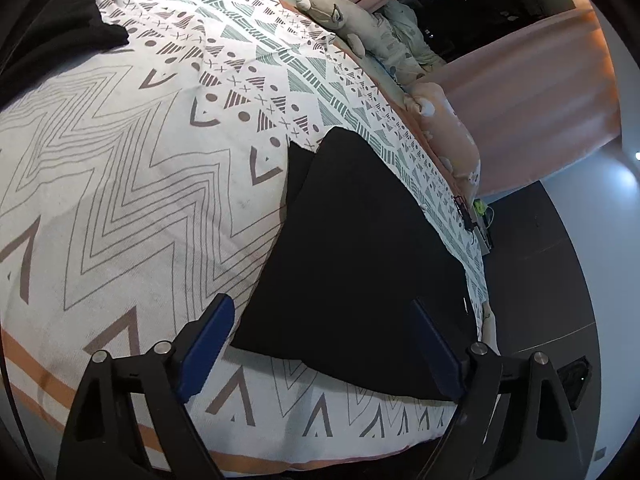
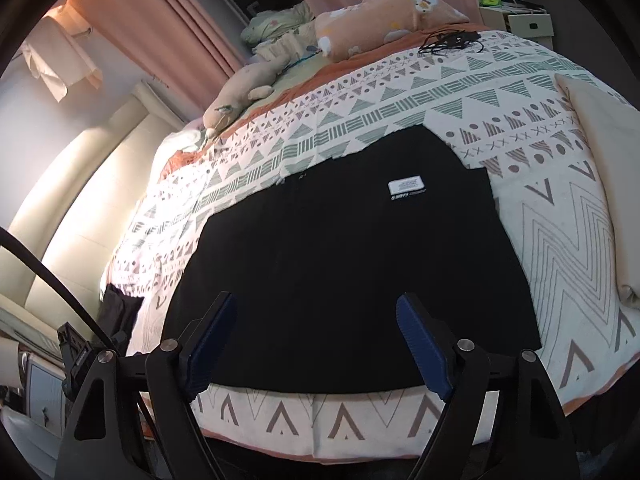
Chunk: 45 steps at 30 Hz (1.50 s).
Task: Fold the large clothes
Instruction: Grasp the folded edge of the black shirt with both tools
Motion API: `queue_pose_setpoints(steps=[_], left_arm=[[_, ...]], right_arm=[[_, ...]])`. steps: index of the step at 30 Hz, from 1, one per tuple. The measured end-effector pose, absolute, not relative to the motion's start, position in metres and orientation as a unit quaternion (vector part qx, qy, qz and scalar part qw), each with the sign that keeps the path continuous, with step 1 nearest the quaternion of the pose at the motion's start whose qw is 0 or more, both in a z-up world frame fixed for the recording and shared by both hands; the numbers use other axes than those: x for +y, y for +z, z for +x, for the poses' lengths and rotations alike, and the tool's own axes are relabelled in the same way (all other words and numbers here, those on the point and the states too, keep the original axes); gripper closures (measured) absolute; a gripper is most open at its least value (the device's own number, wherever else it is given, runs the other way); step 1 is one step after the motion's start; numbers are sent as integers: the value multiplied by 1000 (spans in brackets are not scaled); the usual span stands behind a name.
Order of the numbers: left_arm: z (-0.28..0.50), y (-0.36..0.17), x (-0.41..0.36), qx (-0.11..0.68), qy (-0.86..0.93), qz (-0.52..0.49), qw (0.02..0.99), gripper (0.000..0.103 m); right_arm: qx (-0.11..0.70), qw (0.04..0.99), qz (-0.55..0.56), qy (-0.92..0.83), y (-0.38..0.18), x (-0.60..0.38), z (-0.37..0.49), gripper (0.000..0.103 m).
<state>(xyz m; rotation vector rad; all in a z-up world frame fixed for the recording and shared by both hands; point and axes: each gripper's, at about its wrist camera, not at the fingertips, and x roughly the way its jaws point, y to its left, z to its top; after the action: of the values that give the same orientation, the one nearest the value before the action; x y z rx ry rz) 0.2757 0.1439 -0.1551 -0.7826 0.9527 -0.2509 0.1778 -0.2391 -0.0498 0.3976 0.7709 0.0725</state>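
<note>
Garment [image 2: 344,264] lengthwise, label [image 2: 406,187] far end

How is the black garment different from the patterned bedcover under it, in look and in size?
The garment is plain black with one small white label; the bedcover is white with grey and brown triangles and zigzags. The garment is smaller and covers only part of the bedcover. Both lie flat.

Bare patterned bedspread [image 2: 560,248] lies open right of the flat black garment [image 2: 340,272]; a cream pillow [image 2: 604,184], plush toys [image 2: 240,96] and a tangled black cable [image 2: 448,42] crowd the far edges.
</note>
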Motion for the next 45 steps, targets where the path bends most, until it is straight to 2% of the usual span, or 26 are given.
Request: queue_pose_setpoints(steps=[3, 8, 9, 11, 12, 17, 20, 22, 25, 27, 30, 36, 45], left_arm=[[271, -165, 143, 454, -117, -373, 800, 22], [271, -184, 143, 466, -130, -393, 782, 26], [272, -189, 144, 471, -127, -396, 778, 32], [274, -195, 148, 476, -121, -405, 771, 33], [274, -198, 149, 479, -120, -406, 769, 33], [275, -208, 143, 502, -127, -395, 759, 34], [278, -209, 138, 505, -139, -400, 753, 37], [285, -210, 131, 514, -143, -384, 753, 47], [293, -212, 127, 510, -138, -381, 759, 47], [299, -215, 123, 510, -131, -382, 760, 57], [303, -215, 117, 510, -120, -370, 767, 62], [301, -218, 122, 509, -112, -380, 764, 66], [297, -219, 119, 503, -83, -392, 766, 67]], right_arm=[[389, 904, 171, 33, -57, -220, 181, 32], [416, 897, 145, 38, -72, -187, 191, 34], [423, 895, 137, 38, -77, -180, 194, 39], [440, 888, 127, 43, -87, -168, 204, 51], [449, 883, 125, 47, -93, -160, 208, 53], [474, 874, 96, 57, -109, -134, 222, 53], [489, 867, 73, 59, -118, -121, 231, 59], [492, 867, 67, 44, -120, -119, 238, 59], [490, 869, 56, 37, -122, -115, 243, 59], [494, 868, 38, 31, -127, -109, 250, 59], [504, 863, 35, 22, -138, -105, 267, 59], [502, 864, 18, 7, -137, -103, 308, 59], [503, 864, 25, 1, -141, -108, 377, 59]])
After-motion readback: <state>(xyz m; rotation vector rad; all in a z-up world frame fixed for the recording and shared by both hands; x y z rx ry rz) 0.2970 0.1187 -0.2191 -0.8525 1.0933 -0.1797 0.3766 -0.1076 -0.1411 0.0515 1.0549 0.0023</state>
